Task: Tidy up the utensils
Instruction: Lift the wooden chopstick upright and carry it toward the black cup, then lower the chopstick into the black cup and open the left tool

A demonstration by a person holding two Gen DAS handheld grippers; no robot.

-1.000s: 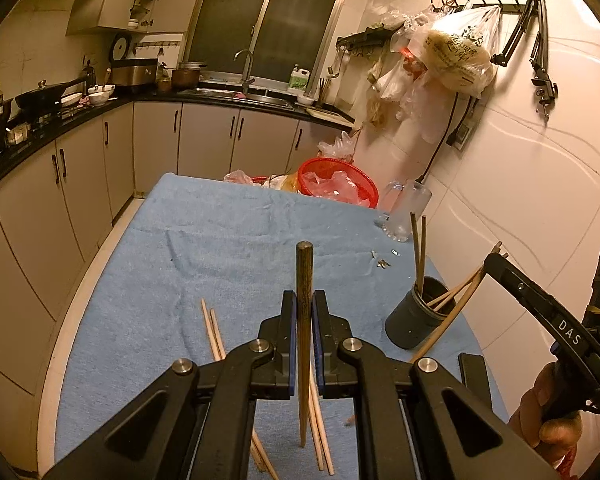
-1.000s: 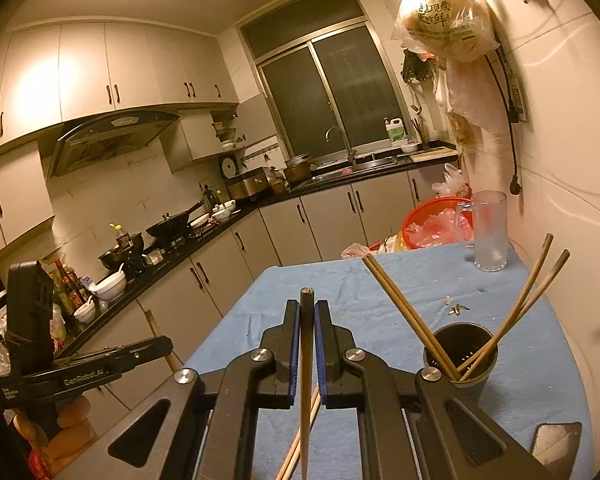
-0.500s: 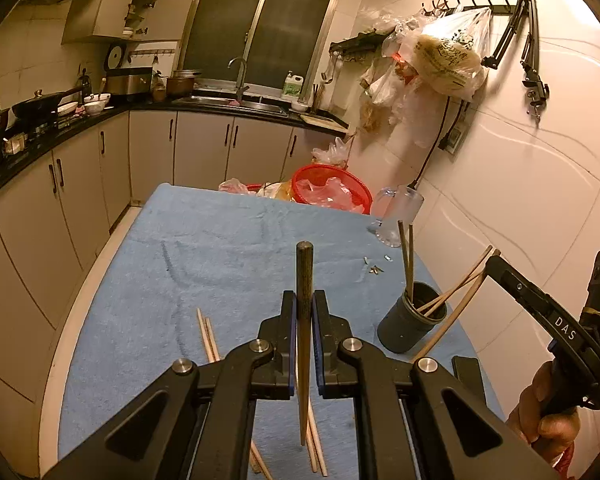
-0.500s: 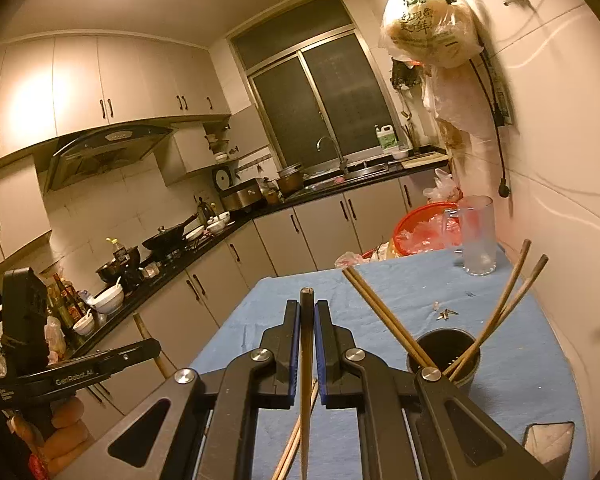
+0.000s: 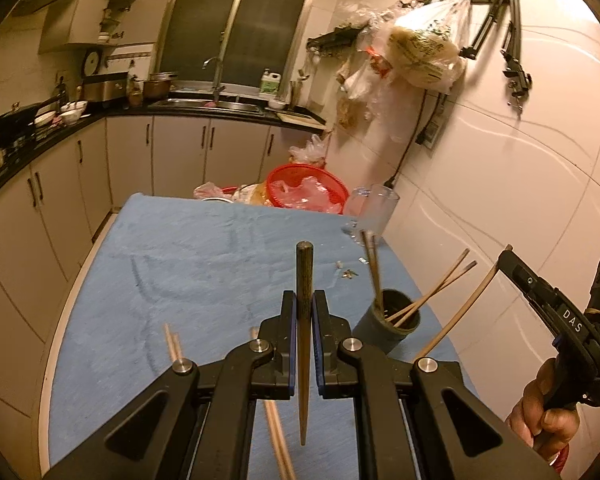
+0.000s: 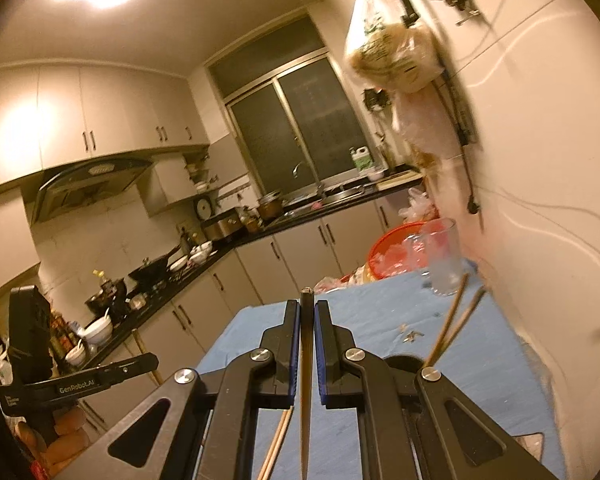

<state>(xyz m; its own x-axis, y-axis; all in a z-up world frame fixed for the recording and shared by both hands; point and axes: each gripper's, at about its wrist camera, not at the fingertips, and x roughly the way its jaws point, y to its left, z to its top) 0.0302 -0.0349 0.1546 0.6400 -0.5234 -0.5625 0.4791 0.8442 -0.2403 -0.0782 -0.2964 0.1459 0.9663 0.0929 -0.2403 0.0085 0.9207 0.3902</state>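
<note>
A: What does the left gripper [image 5: 304,316] have?

B: Its jaws are closed tight on a dark chopstick [image 5: 303,336], which stands upright between the blue pads, thick end up, thin tip hanging free above the blue cloth [image 5: 188,264] on the table.

A: And the right gripper [image 6: 307,320]?

B: The same: jaws pinched on its own dark chopstick [image 6: 306,380], upright, with the point hanging down. In the left wrist view that gripper shows at the far right edge, held by a hand [image 5: 540,416] near the white wall, with a pale stick angling down from it.

A: Where are the other utensils?

B: A dark round holder [image 5: 392,320] stands on the cloth at the right, near the wall, and several light chopsticks [image 5: 432,292] lean out of it. More light chopsticks lie loose on the cloth [image 5: 172,344], low and left of the left gripper, and some pass under its jaws.

A: Anything beyond the holder?

B: A clear glass jug [image 5: 374,212] and a red basket [image 5: 308,192] at the far end of the table; small scraps [image 5: 348,274] lie on the cloth between.
</note>
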